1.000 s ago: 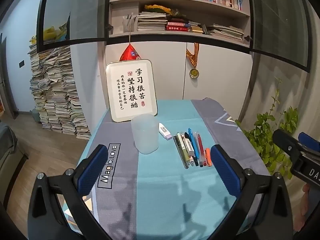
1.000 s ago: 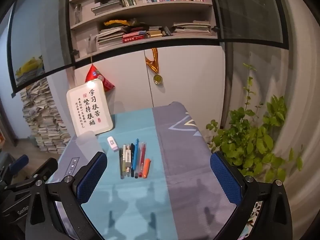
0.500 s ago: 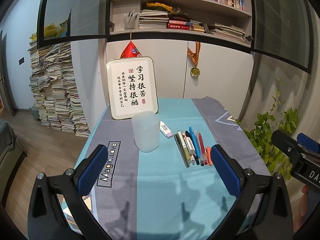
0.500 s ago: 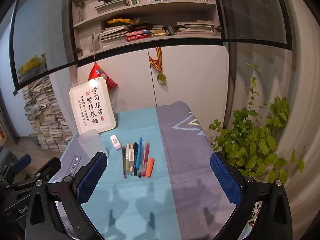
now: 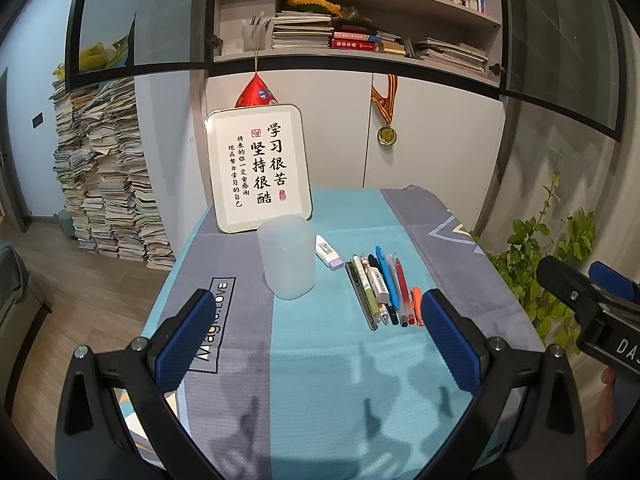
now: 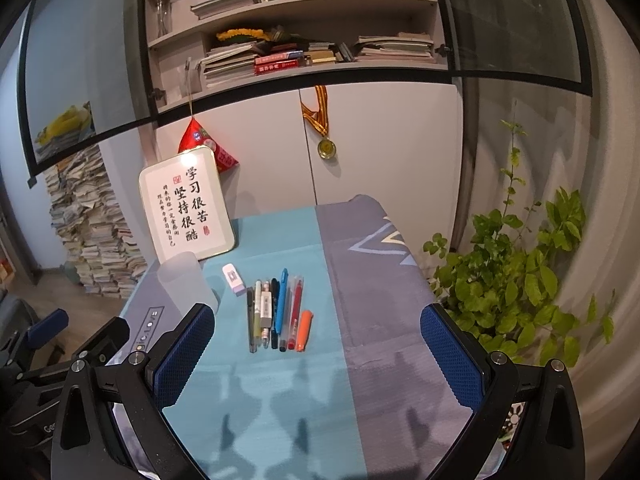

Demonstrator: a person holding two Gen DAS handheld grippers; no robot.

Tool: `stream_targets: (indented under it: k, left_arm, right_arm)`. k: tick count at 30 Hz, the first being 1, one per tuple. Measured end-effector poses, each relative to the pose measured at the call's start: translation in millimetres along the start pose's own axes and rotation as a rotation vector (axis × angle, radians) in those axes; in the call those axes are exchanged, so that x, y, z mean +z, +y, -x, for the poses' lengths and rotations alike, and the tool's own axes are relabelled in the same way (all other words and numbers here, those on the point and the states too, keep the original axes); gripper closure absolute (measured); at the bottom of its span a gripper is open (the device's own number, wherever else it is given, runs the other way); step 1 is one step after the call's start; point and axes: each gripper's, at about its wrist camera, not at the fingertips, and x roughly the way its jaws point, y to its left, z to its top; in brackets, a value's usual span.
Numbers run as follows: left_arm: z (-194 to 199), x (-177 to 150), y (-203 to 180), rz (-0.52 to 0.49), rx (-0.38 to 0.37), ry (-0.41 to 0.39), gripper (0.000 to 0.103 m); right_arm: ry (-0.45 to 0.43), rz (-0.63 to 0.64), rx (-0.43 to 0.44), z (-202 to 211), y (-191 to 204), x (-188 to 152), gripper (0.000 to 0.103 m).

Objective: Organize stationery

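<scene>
A row of several pens point(image 5: 382, 288) point(image 6: 276, 310) lies side by side on the teal cloth, an orange marker point(image 6: 303, 330) at its right end. A white eraser point(image 5: 328, 257) point(image 6: 233, 278) lies just behind the row. A frosted translucent cup point(image 5: 286, 262) point(image 6: 182, 282) stands upright to the left of the eraser. My left gripper point(image 5: 318, 338) hovers open before the cup and pens, nothing between its fingers. My right gripper point(image 6: 316, 354) is open too, short of the pens, and it appears at the right edge of the left wrist view.
A framed calligraphy sign point(image 5: 260, 168) leans against the cabinet behind the cup. The table point(image 6: 380, 300) carries a teal and grey cloth. A leafy plant point(image 6: 520, 280) stands right of the table. Tall stacks of papers point(image 5: 108, 176) rise on the floor at left.
Both grippers have drifted slightly, so the cup and pens sit a little higher and farther left-centre in the views. Nothing on the table has moved.
</scene>
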Motion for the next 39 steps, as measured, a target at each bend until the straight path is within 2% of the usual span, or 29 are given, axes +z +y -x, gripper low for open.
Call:
stream_targets:
  k: [39]
  left_arm:
    - [-7.1, 7.7, -7.4, -0.02, 0.009, 0.004, 0.001]
  right_arm:
    - [-0.012, -0.007, 0.03, -9.3, -4.8, 0.9, 0.0]
